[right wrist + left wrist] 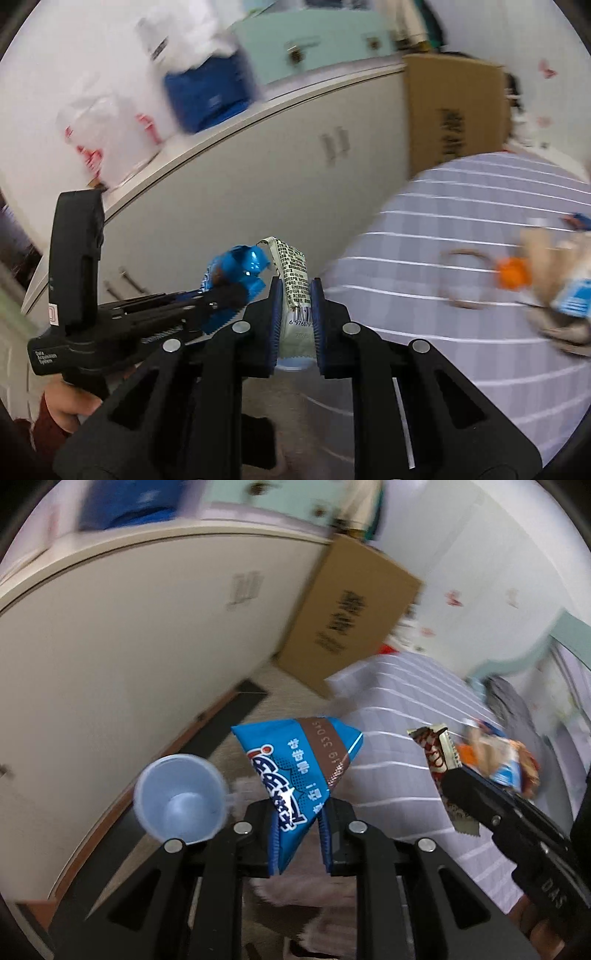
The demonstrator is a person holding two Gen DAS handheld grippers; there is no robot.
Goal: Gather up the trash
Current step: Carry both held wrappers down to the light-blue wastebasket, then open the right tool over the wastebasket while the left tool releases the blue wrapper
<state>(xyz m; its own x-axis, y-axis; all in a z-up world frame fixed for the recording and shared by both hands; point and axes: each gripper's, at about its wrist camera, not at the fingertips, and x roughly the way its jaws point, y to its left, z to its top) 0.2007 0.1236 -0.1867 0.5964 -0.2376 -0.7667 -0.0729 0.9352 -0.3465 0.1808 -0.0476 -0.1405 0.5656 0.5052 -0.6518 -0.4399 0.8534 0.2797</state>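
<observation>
My left gripper [299, 809] is shut on the lower corner of a shiny blue snack wrapper [295, 753] that stands up between the pads. My right gripper [295, 283] is shut on a white wrapper with small print and a barcode [293, 266]. In the left wrist view the right gripper [448, 775] comes in from the right, pinching that wrapper [437, 751], whose other side is brown and red. The right wrist view shows the left gripper [240, 291] from the side with the blue wrapper [243, 266]. A clear plastic cup [181, 801] shows beside my left finger; what it rests on is unclear.
A bed with a lilac striped sheet [443, 221] fills the right side, with a blurred heap of packets and an orange item [513, 273] on it. A cream cabinet [129, 646] runs along the left. A cardboard box [347, 616] leans behind. A hand [66, 404] holds the left gripper.
</observation>
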